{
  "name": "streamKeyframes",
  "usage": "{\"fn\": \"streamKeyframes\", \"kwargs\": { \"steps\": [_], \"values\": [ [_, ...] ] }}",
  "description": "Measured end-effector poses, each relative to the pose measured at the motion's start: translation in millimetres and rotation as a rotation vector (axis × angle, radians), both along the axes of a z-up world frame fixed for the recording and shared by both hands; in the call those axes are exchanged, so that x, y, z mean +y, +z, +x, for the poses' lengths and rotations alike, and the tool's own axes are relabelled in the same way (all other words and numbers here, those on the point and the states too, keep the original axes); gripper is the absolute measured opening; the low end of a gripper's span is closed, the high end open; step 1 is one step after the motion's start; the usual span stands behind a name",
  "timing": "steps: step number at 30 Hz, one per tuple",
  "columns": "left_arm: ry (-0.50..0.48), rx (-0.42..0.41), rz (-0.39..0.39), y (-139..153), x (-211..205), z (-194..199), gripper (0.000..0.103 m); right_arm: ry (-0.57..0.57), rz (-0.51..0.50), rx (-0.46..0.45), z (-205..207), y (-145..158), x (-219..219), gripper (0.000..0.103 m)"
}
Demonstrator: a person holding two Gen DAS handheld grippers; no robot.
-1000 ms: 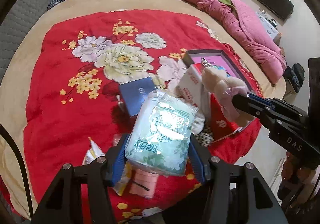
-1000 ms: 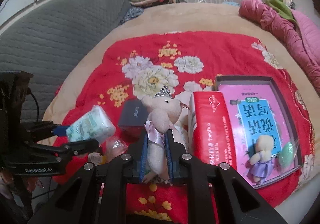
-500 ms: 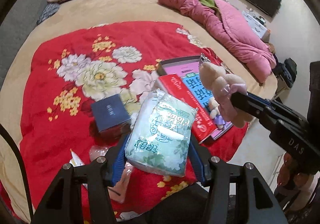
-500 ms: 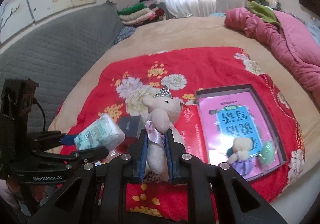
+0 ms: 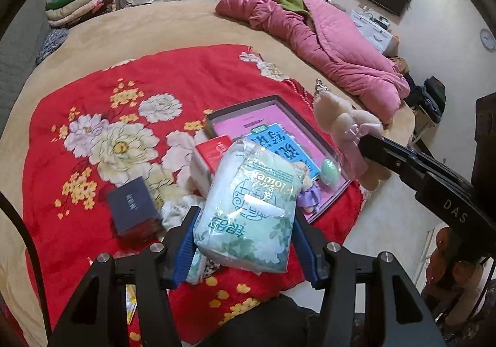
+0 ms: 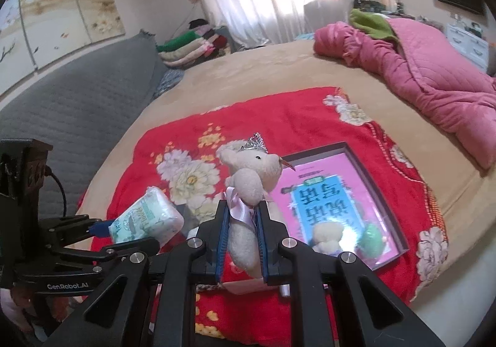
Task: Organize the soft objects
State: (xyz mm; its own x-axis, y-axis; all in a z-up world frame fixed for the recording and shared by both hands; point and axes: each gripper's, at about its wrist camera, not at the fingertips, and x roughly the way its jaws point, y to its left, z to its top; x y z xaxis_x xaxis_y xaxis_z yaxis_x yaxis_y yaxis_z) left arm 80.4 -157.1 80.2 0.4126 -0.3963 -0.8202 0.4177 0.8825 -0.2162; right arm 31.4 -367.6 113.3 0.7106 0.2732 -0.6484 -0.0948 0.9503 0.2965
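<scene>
So right now we've got both hands full and up off the bed: our left gripper (image 5: pixel 245 241) is clamped on a squishy pale-green plastic pack of tissues (image 5: pixel 251 210), and our right gripper (image 6: pixel 243 241) is pinched narrow around the middle of a small cream plush bear with a silver tiara and pink ribbon (image 6: pixel 251 179). Both are hanging above the red floral blanket (image 5: pixel 77 136), near the open dark-rimmed box with a pink and blue printed liner (image 5: pixel 217 117), which already has a little plush doll in a purple dress (image 6: pixel 327 235) and a green egg-shaped squishy (image 6: pixel 370 238) in it. We'd call this the carry step. Next up, probably: swing each one over the box, lower it in beside the others, then let go gently.
</scene>
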Motion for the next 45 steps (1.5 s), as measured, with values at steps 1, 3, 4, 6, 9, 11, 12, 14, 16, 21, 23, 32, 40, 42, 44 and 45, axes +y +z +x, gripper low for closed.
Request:
{"fn": "streamKeyframes", "kwargs": {
  "steps": [1, 3, 4, 6, 9, 11, 12, 14, 16, 21, 23, 32, 40, 42, 44, 45],
  "values": [
    [-0.010, -0.002, 0.001, 1.1, -4.8, 1.1, 0.056, -0.011, 0.002, -0.003, -0.7, 0.9, -4.2, 0.017],
    [-0.025, -0.008, 0.005, 2.7, -13.9, 2.8, 0.056, -0.033, 0.009, -0.006, -1.9, 3.1, -16.0, 0.017],
    [-0.033, -0.006, 0.005, 2.8, -18.3, 4.0, 0.056, -0.050, 0.009, -0.009, -2.9, 4.1, -22.8, 0.017],
    [-0.047, -0.005, 0.009, 2.9, -26.9, 5.8, 0.056, -0.071, 0.011, -0.013, -4.2, 5.6, -32.2, 0.017],
    [-0.067, -0.004, 0.021, 1.1, -40.9, 10.0, 0.056, -0.110, 0.017, -0.020, -6.6, 7.7, -49.1, 0.017],
    [-0.079, 0.000, 0.019, -0.1, -48.1, 13.0, 0.056, -0.126, 0.022, -0.022, -7.1, 8.1, -56.7, 0.017],
    [-0.083, 0.002, 0.021, -0.9, -52.5, 14.5, 0.056, -0.134, 0.021, -0.024, -7.3, 8.8, -60.1, 0.017],
    [-0.091, 0.002, 0.024, -2.1, -58.7, 17.0, 0.056, -0.147, 0.020, -0.025, -7.6, 9.8, -68.1, 0.017],
    [-0.096, 0.005, 0.025, -3.5, -65.1, 19.9, 0.056, -0.157, 0.018, -0.028, -7.7, 10.4, -73.6, 0.017],
    [-0.101, 0.020, 0.031, -9.5, -80.0, 28.1, 0.056, -0.171, 0.030, -0.026, -6.5, 7.7, -84.1, 0.017],
    [-0.104, 0.028, 0.034, -13.5, -85.4, 31.4, 0.056, -0.173, 0.033, -0.022, -5.4, 5.2, -86.8, 0.017],
    [-0.118, 0.068, 0.087, -36.6, -116.0, 45.6, 0.056, -0.157, 0.054, 0.024, 4.2, -17.6, -93.4, 0.017],
    [-0.117, 0.099, 0.140, -60.7, -135.3, 57.6, 0.056, -0.143, 0.074, 0.076, 9.2, -44.8, -99.6, 0.017],
    [-0.122, 0.106, 0.155, -67.1, -140.6, 60.1, 0.056, -0.143, 0.083, 0.086, 10.8, -50.5, -101.1, 0.017],
    [-0.126, 0.117, 0.162, -72.0, -144.2, 62.0, 0.056, -0.135, 0.091, 0.095, 13.0, -55.2, -102.3, 0.017],
    [-0.126, 0.124, 0.170, -76.0, -146.5, 63.8, 0.056, -0.136, 0.092, 0.102, 14.2, -58.2, -102.7, 0.017]
  ]
}}
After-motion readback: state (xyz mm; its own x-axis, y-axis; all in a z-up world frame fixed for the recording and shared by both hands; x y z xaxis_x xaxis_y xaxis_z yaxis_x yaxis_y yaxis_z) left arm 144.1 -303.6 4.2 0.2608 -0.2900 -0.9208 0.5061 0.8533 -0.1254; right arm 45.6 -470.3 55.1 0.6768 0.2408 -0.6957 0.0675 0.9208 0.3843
